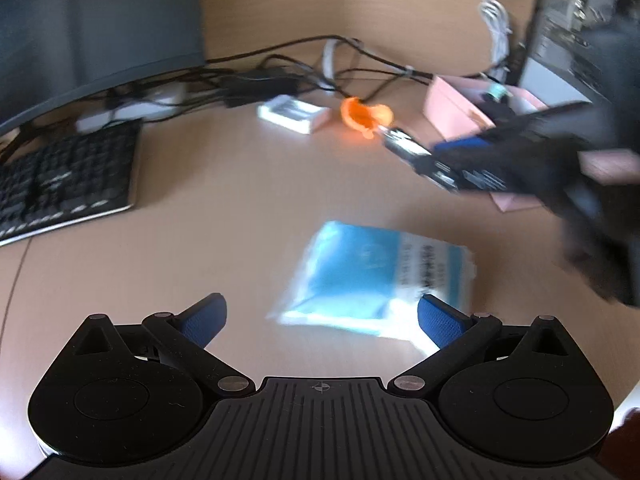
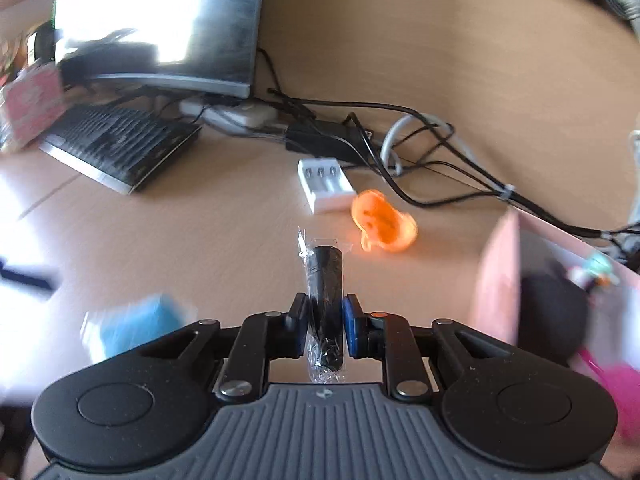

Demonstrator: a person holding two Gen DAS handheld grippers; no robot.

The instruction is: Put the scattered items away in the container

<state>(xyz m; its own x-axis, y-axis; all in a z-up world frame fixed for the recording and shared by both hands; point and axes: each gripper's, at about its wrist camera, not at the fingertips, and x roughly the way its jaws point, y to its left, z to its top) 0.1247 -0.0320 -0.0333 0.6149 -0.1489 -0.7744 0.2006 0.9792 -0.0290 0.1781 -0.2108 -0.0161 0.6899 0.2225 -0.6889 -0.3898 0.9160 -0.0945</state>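
Between our right gripper's (image 2: 325,322) fingers we are pinching a black tube (image 2: 326,280) wrapped in clear plastic, its far end pointing out over the desk (image 2: 200,232). Our left gripper (image 1: 322,316) is hanging with its fingers spread wide, nothing between them, just above a blue and white packet (image 1: 360,280) that is lying flat on the desk. Farther out, an orange toy (image 2: 382,220) is sitting just beside a white battery charger (image 2: 324,184), and behind them a tangle of black cables (image 2: 420,152) is running along the desk. To the right, the pink box (image 2: 500,272) is standing open with a dark lump and some small bits inside, too blurred for us to name. A black keyboard (image 2: 120,148) and a monitor (image 2: 180,32) are sitting on the left.
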